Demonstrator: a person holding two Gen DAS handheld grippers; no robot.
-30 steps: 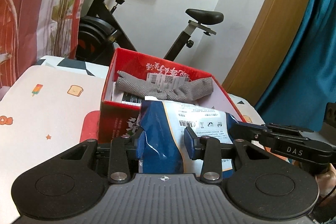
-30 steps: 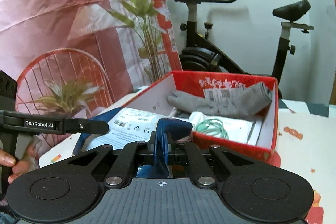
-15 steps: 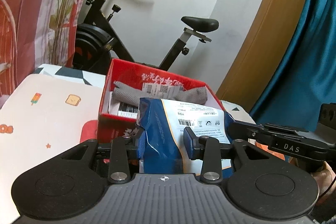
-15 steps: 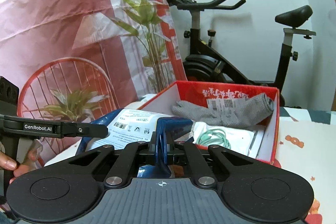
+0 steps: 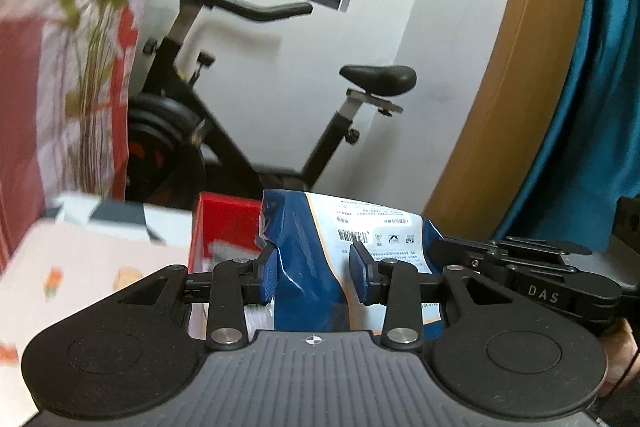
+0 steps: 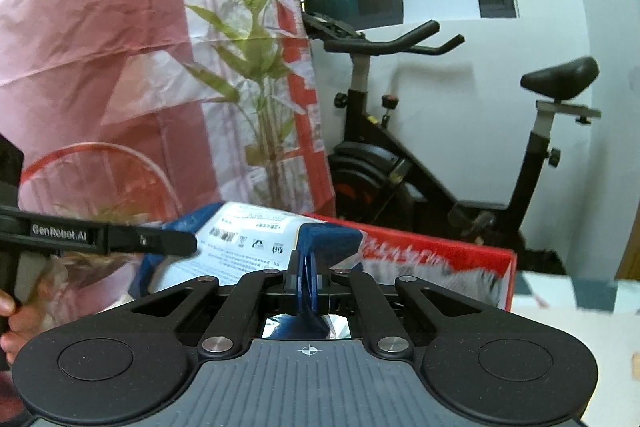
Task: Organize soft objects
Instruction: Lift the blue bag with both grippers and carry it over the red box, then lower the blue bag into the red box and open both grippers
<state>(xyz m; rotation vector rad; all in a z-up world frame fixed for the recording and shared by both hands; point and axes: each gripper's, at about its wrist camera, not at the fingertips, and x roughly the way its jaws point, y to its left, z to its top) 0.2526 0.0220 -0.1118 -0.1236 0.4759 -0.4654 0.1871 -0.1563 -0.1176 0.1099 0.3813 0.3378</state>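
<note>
A blue and white soft plastic pouch [image 5: 340, 239] with printed barcodes hangs in the air between both grippers. My left gripper [image 5: 314, 273] is shut on its left side, the pouch bulging between the blue pads. My right gripper [image 6: 306, 287] is shut tight on the pouch's [image 6: 256, 239] other edge. A red cardboard box [image 5: 224, 227] stands just behind the pouch. In the right wrist view the box [image 6: 440, 247] holds a grey sock [image 6: 468, 279], blurred.
An exercise bike [image 5: 224, 123] stands behind the table, before a white wall. A patterned tablecloth [image 5: 100, 259] covers the table left of the box. A red and pink curtain with a plant print [image 6: 120, 67] hangs on the left. A blue curtain [image 5: 592, 107] hangs on the right.
Both grippers have lifted the pouch higher and both views have tilted upward. The red box and sock have sunk low in both views, largely hidden behind the pouch.
</note>
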